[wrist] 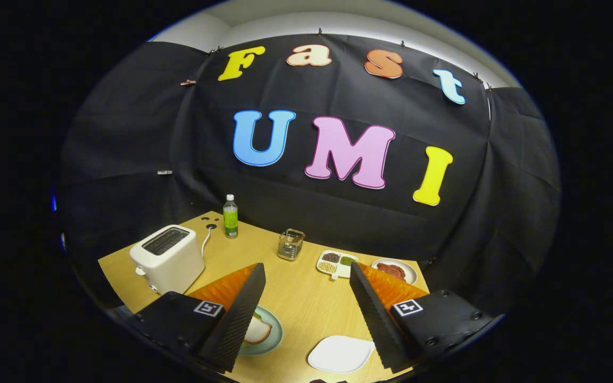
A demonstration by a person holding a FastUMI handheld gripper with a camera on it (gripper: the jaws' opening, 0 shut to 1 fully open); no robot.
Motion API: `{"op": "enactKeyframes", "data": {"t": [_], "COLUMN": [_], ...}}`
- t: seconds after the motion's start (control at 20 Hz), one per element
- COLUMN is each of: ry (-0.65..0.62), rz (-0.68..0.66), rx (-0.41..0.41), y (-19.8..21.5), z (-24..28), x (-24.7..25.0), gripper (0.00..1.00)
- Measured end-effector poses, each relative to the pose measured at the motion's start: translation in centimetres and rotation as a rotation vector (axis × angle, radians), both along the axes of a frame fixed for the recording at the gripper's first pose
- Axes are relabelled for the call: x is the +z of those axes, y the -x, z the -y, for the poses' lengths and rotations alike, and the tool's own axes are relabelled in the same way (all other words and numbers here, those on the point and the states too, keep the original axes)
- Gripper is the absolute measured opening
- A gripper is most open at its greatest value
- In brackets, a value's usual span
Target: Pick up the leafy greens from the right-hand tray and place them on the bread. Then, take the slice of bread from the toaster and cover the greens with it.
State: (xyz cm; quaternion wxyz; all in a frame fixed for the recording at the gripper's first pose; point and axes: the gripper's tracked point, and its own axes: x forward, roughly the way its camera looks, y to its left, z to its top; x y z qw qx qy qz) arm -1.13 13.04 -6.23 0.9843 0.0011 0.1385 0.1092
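1. Gripper (306, 314): held above the wooden surface (296, 287), looking down and forward. Its fingers are spread wide apart with nothing between them but bare surface.

2. Bread on plate: a pale green plate (272, 335) lies just beside the left finger, partly hidden behind it. A slice of bread (257, 331) rests on it, with a small trace of green at its upper edge. Whether greens already lie on this slice cannot be told; the finger hides that part.

3. Right-hand tray: a white tray (341, 354) lies low between the fingers, close to the right one. Its visible face appears bare, with no leafy greens made out on it. A dark item below it is too cut off to name.

4. Toaster (168, 258): white, standing beyond the left finger at the surface's left side, slots facing up. Whether a slice sits in the slots cannot be told.

5. Governing relation: the plate lies to the gripper's left, the white tray to its right, both near and below; the toaster is further ahead and left.

6. Stage: a bare tray fits greens already moved, but the hidden portion of the bread leaves this unsettled.

7. Other items, well beyond the fingers: a green-labelled bottle (230, 215), a small glass holder (290, 243), a divided dish (337, 263) and a red-topped plate (395, 270). None obstructs access to plate, tray or toaster.
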Motion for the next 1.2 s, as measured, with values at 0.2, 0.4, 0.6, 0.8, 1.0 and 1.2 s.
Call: {"op": "enactKeyframes", "data": {"t": [0.2, 0.4, 0.6, 0.8, 1.0, 1.2], "ry": [0.046, 0.036, 0.023, 0.025, 0.028, 0.016], "rz": [0.051, 0.059, 0.05, 0.051, 0.048, 0.042], "rx": [0.058, 0.082, 0.087, 0.082, 0.072, 0.052], "y": [0.9, 1.1, 1.5, 1.6, 1.7, 1.5], "z": [0.1, -0.2, -0.3, 0.1, 0.3, 0.7], "x": [1.4, 1.3, 0.4, -0.1, -0.5, -0.7], "gripper": [0.99, 0.98, 0.99, 0.98, 0.98, 0.99]}}
